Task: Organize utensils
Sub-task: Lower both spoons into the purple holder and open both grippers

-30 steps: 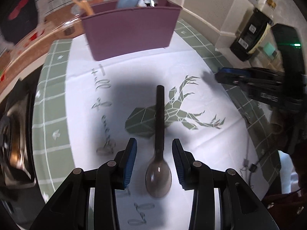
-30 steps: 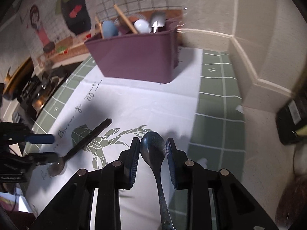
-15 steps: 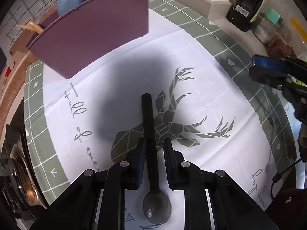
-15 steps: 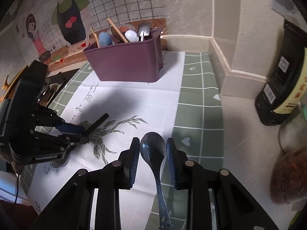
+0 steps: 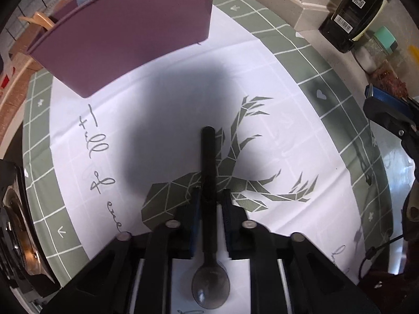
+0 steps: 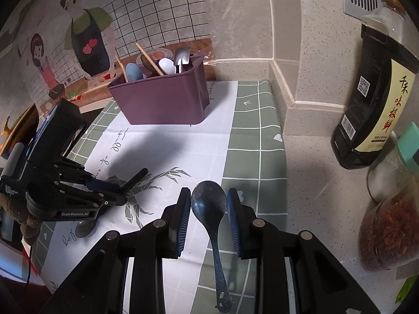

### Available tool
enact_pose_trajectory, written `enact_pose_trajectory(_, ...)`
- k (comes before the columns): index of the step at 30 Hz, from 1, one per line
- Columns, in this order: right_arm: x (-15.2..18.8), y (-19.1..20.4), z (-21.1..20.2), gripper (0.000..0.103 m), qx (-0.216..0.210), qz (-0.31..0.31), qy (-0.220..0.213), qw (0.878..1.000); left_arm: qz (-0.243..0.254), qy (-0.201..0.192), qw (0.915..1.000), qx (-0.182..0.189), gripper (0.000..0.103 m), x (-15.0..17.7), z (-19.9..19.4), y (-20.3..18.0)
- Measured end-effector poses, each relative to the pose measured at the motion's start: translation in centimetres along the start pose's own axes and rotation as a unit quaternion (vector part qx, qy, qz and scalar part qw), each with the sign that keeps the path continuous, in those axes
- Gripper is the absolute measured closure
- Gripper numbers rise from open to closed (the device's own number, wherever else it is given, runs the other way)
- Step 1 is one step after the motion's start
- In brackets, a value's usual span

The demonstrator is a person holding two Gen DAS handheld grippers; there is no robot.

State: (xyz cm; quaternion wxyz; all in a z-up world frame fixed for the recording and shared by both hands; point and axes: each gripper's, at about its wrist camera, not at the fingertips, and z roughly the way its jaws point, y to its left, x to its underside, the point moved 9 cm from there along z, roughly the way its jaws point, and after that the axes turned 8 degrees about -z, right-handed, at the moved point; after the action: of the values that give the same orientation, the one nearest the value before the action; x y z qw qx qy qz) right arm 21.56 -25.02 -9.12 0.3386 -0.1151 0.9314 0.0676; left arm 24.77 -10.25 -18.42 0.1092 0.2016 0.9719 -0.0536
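My left gripper (image 5: 209,198) is shut on the handle of a black spoon (image 5: 208,172), whose clear grey bowl lies behind the fingers and whose handle points toward the purple utensil bin (image 5: 125,34). In the right wrist view the left gripper (image 6: 115,188) holds that black spoon (image 6: 134,179) low over the cloth. My right gripper (image 6: 208,201) is shut on the bowl of a dark blue spoon (image 6: 209,204), handle trailing back. The purple bin (image 6: 162,96) holds several utensils at the back of the cloth.
A white and green deer-print cloth (image 5: 262,83) covers the counter. A dark sauce bottle (image 6: 377,104), a teal-lidded jar (image 6: 390,167) and a jar of red flakes (image 6: 387,230) stand to the right. A stove (image 5: 13,222) sits at the left edge.
My left gripper moved forward along the black spoon and shut on its handle. My right gripper drew back and up from the bin, still holding the blue spoon.
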Motion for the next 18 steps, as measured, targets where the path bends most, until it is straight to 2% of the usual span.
enact_pose_trajectory(4,-0.4,0.3,0.2,0.077,-0.006,0.003,-0.004,1.000,-0.034,-0.026,0.9982,0.042,0.091,0.7,-0.8,0.5)
enact_pose_trajectory(7,-0.8,0.4,0.2,0.077,-0.014,0.005,-0.007,1.000,-0.054,-0.078,0.9937,0.060,0.091,1.0,-3.0,0.8)
enact_pose_trajectory(12,-1.7,0.6,-0.1,0.077,-0.026,0.008,-0.013,1.000,-0.097,-0.186,0.9744,0.081,0.091,0.1,-9.0,2.2)
enact_pose_trajectory(16,-2.6,0.6,-0.8,0.077,-0.050,0.027,-0.023,0.998,-0.117,-0.229,0.9619,0.092,0.091,0.1,-12.0,3.5)
enact_pose_trajectory(18,-3.2,0.8,-1.0,0.077,-0.049,0.023,-0.028,0.998,-0.128,-0.245,0.9563,0.096,0.091,0.0,-12.8,4.3)
